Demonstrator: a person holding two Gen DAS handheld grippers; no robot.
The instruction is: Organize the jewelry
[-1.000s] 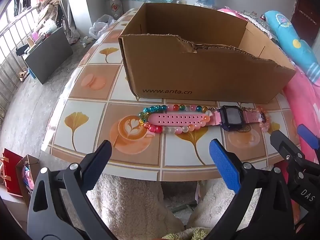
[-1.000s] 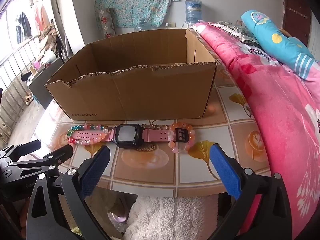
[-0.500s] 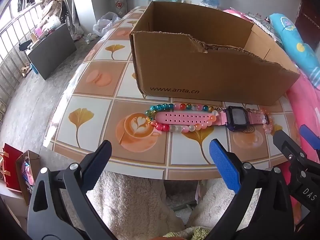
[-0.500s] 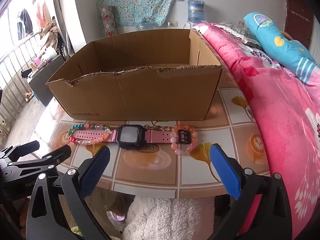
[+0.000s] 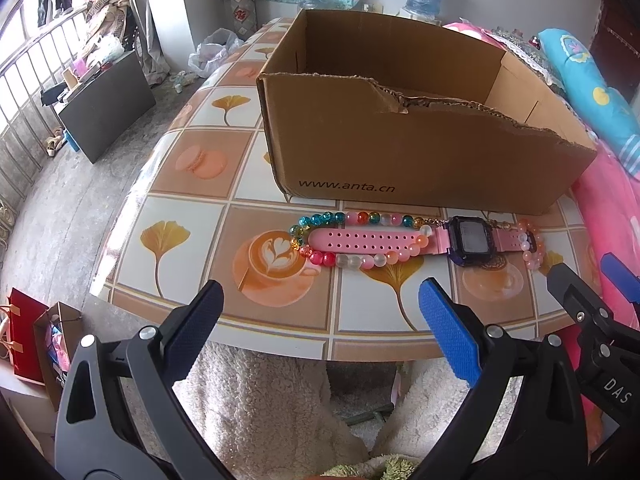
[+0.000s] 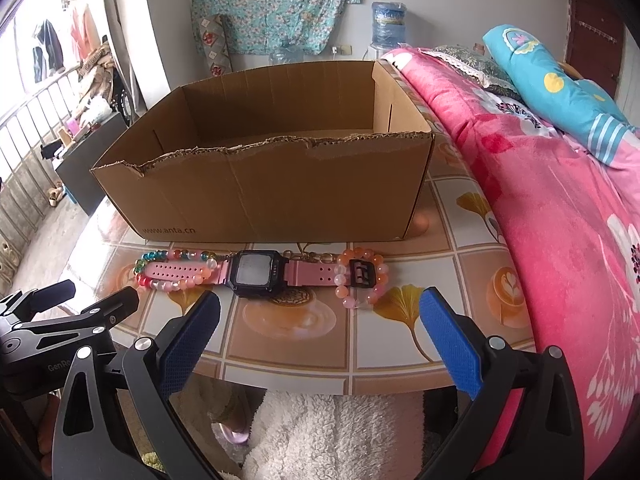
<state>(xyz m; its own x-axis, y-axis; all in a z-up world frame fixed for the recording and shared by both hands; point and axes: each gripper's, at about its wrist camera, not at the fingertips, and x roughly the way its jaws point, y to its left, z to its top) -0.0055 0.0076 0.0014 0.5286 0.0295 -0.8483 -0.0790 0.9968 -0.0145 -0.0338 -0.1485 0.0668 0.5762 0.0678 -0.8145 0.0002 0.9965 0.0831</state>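
Both grippers hover off the table's (image 5: pixel 192 216) near edge, fingers spread wide and holding nothing: the left gripper (image 5: pixel 318 316) and the right gripper (image 6: pixel 320 320). A pink watch (image 6: pixel 256 270) lies flat just before the box (image 6: pixel 280 188), its strap ends threaded through a multicolour bracelet (image 5: pixel 352 236) and a peach bracelet (image 6: pixel 362 276); a thin chain seems to lie behind it.

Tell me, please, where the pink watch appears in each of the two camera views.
Left wrist view: the pink watch lies right of centre, in front of the cardboard box.
Right wrist view: the watch lies left of centre, just below the box.
Shared landmark: the "www.anta.cn" print on the box front.
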